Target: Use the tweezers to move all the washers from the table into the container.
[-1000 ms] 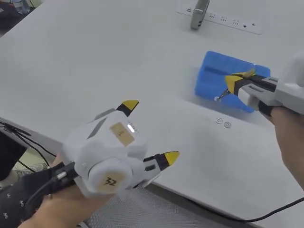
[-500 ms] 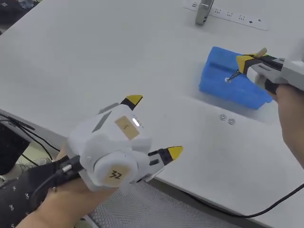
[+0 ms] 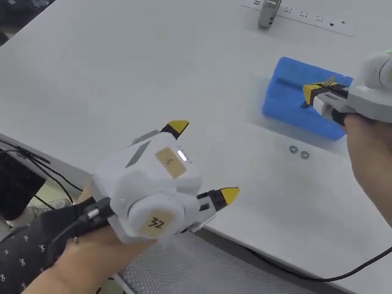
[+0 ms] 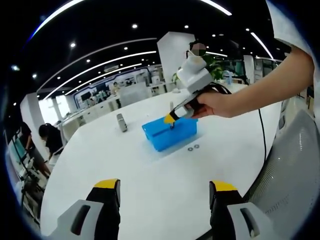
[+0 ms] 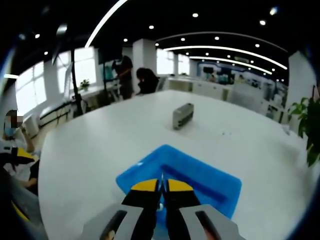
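washers (image 3: 293, 149), two, lie beside the blue container (image 3: 282, 107).

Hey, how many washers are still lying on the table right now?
2. One small round metal washer and a second washer lie side by side on the white table, just on the person's side of the blue plastic container. Any inside the container would be hidden.

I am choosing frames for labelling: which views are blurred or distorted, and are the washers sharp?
Head view: even light, mostly sharp; the two washers are small but distinct. Left gripper view: strong fisheye bending, washers tiny. Right gripper view: soft, the blue container smeared.
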Available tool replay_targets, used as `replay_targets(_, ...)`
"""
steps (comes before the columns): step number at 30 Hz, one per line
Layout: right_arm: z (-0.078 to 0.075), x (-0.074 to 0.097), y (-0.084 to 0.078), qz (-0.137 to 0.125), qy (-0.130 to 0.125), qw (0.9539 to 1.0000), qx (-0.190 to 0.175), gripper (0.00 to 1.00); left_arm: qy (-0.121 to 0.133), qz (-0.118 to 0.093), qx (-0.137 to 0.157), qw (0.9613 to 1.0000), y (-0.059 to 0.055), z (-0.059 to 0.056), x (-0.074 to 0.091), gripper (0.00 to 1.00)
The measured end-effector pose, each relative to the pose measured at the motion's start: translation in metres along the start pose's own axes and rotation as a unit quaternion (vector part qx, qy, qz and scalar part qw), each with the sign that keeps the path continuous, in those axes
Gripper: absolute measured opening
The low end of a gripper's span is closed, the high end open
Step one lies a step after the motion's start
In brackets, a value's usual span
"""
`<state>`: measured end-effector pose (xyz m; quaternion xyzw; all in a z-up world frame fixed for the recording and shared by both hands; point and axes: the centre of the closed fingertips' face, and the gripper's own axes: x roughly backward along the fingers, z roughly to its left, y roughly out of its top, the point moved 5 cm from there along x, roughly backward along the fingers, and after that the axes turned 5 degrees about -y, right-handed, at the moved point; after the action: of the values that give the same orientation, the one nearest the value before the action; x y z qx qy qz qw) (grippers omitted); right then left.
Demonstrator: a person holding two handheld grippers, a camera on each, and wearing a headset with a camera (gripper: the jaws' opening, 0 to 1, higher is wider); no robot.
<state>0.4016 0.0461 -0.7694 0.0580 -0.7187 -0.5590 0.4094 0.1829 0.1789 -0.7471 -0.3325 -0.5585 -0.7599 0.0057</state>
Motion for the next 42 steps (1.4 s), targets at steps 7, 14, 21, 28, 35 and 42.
replay_targets(7, 0.000, -0.001, -0.002, -0.001, -0.001, 1.0000, -0.004, 0.01, -0.001, 0.002, -0.001, 1.0000, -0.001, 0.000, -0.001, 0.73)
replay_targets(14, -0.001, 0.000, -0.004, -0.004, -0.002, 1.0000, -0.007, 0.02, -0.001, 0.002, -0.003, 1.0000, -0.001, -0.001, -0.001, 0.73)
replay_targets(21, 0.001, 0.003, -0.001, 0.005, -0.004, 1.0000, -0.004, 0.02, 0.003, 0.001, 0.000, 1.0000, 0.000, 0.001, 0.000, 0.73)
replay_targets(28, 0.000, 0.020, 0.013, -0.018, -0.002, 0.9998, -0.004, 0.02, 0.002, 0.001, -0.002, 1.0000, 0.000, 0.000, 0.000, 0.74)
replay_targets(35, 0.003, 0.041, 0.028, -0.045, 0.000, 0.9989, -0.009, 0.02, -0.001, 0.005, -0.007, 1.0000, -0.001, -0.001, 0.000, 0.74)
replay_targets(42, 0.011, 0.060, 0.035, -0.061, 0.007, 0.9980, -0.018, 0.02, -0.004, 0.009, -0.010, 0.9999, -0.001, -0.002, -0.001, 0.73)
